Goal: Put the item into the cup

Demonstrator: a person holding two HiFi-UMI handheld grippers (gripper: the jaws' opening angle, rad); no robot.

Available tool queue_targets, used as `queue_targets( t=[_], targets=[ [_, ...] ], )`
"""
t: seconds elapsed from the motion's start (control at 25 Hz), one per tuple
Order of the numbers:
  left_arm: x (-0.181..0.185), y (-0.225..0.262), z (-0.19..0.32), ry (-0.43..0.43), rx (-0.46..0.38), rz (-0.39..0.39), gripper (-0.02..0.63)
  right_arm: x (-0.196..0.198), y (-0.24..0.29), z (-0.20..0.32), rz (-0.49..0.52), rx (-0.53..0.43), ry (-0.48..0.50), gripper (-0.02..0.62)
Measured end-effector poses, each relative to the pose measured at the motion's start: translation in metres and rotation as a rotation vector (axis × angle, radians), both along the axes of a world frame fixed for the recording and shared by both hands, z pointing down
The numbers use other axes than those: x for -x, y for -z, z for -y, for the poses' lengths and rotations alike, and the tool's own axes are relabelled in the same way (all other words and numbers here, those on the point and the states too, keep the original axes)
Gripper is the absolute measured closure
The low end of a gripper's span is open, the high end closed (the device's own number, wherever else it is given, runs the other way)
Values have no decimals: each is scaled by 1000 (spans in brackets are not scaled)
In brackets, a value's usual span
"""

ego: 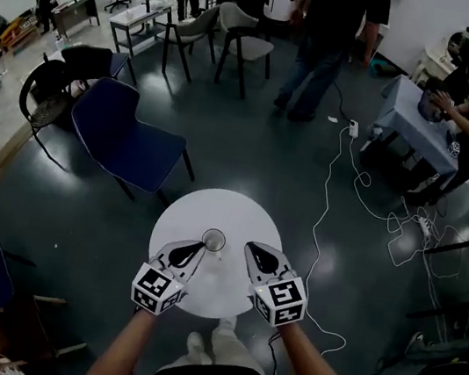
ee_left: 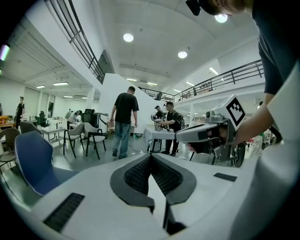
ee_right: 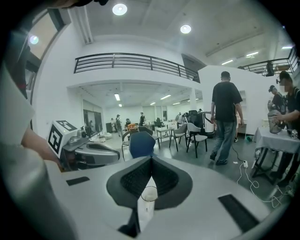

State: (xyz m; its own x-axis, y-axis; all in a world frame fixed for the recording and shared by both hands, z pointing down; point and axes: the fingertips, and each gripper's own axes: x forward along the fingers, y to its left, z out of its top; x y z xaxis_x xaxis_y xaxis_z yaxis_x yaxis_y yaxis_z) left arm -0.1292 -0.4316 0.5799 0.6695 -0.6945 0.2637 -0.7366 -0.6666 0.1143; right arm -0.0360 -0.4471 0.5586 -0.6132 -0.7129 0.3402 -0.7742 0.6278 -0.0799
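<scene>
A small clear cup (ego: 214, 240) stands on the round white table (ego: 231, 210), between my two grippers, which hover above the tabletop. My left gripper (ego: 200, 247) is just left of the cup, its dark pads (ee_left: 140, 176) closed together with nothing between them. My right gripper (ego: 252, 249) is just right of the cup, also shut and empty. In the right gripper view the cup (ee_right: 149, 196) shows through the gap below the meeting tips (ee_right: 151, 160). I see no separate item anywhere; whether anything lies inside the cup I cannot tell.
A blue chair (ego: 122, 141) stands left of the table and grey chairs (ego: 241, 41) farther back. A person (ego: 331, 38) stands beyond the table. White cables (ego: 333, 181) run across the floor on the right, near a covered table (ego: 415, 119) with seated people.
</scene>
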Motion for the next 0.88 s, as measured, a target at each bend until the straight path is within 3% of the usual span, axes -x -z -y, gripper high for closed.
queue_targets(
  t=[0.52,0.88],
  targets=[
    [15,89,-64,-1,-150,-41,590,16,65,-58,44,-111,-18,580],
    [33,121,-137,-24,-200,-48,589,36,95,-129,41,-163,-17,580]
  ],
)
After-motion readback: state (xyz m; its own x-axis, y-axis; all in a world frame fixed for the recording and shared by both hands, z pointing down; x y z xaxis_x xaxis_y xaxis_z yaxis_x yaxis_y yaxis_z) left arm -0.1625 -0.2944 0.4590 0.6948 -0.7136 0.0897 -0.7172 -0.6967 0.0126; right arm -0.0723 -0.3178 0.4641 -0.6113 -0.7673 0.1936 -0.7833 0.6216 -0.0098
